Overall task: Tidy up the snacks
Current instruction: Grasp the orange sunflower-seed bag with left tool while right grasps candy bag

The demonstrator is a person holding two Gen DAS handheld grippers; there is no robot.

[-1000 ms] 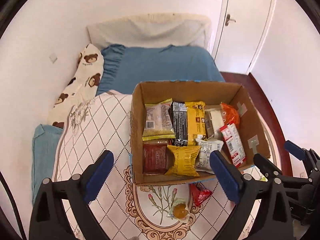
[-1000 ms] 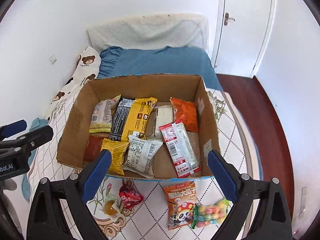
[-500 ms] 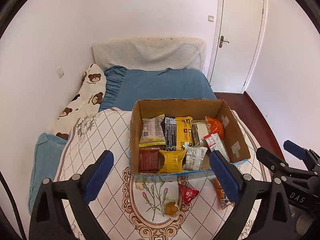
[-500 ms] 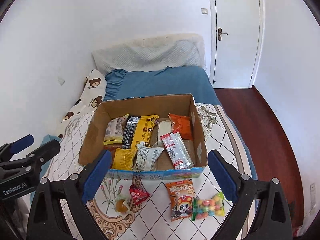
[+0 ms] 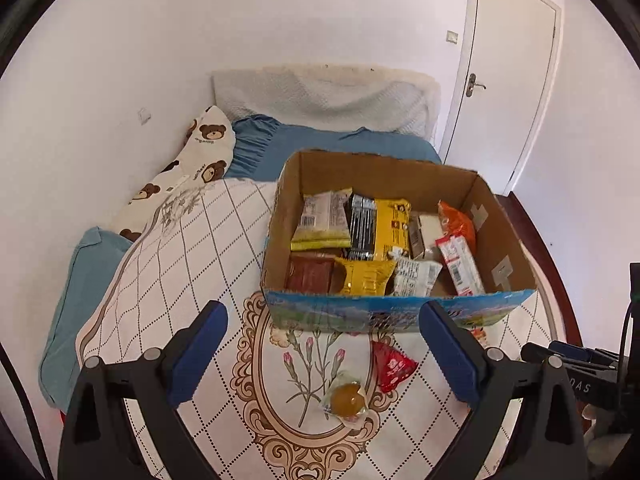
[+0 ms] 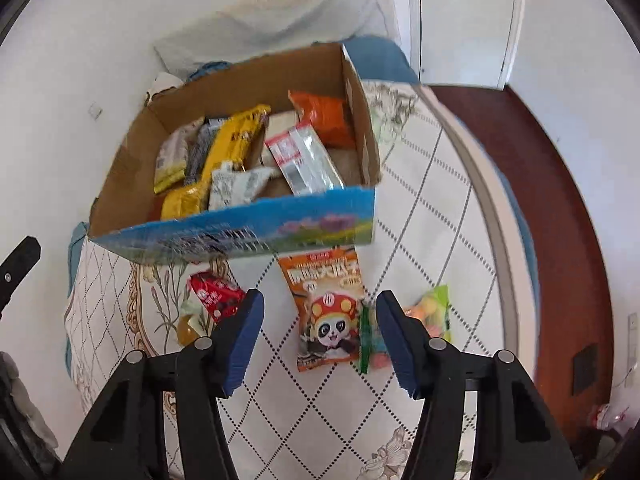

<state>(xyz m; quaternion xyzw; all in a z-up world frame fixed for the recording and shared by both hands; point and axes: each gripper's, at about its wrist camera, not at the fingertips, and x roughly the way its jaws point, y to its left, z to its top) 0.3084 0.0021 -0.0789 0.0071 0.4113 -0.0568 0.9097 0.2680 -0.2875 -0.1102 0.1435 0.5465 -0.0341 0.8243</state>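
Panda snack packet [image 6: 329, 309] — likely light, crinkly, slippery — lies between the right gripper [image 6: 319, 342] fingers, spread and empty; best pinched across its sides.

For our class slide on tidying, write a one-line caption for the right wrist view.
Open right hand-held gripper hovers over a panda snack packet lying before the cardboard box.

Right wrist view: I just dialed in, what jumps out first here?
The cardboard box, crammed with wrappers, sits on the quilted bed cover and fills the upper left. In front of it lie loose snacks: an orange panda packet right between the open right claw fingers, a green-edged candy bag beside it, and a red packet to the left. In the left wrist view the left claw hangs open above a round orange sweet.
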